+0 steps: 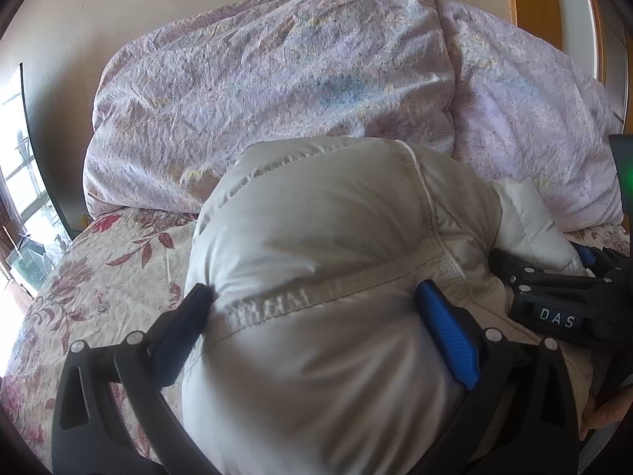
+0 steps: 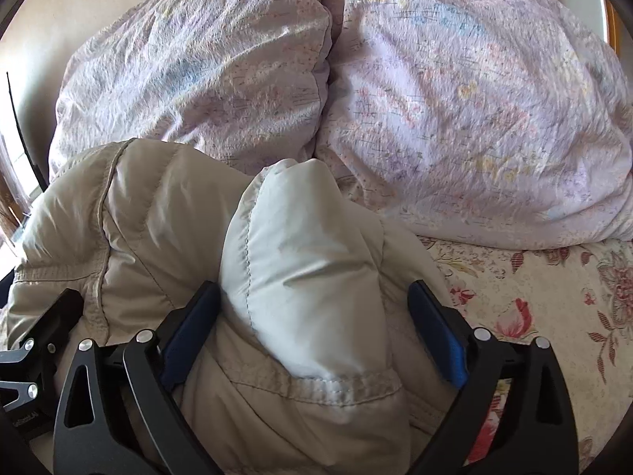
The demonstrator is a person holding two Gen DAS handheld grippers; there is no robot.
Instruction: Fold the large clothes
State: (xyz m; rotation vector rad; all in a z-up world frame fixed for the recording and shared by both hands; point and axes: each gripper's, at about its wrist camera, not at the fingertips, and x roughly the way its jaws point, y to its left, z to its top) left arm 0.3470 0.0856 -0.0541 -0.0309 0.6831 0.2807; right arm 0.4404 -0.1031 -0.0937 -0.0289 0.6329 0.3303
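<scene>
The bed's floral sheet (image 1: 99, 277) spreads under everything, with two lilac quilted pillows (image 1: 277, 91) heaped against the wall beyond. My puffy beige jacket (image 1: 316, 257) lies bundled on the sheet in front of those pillows, its stitched seam running across the mound and a paler lining fold (image 2: 300, 277) poking up on the right side. My left tongs (image 1: 316, 308) straddle the bundle with both blue pads spread wide against its flanks; whether they press or only rest there I cannot tell. My right tongs (image 2: 316, 304) stand wide apart around the pale fold, the padding swelling between their pads without a pinch.
</scene>
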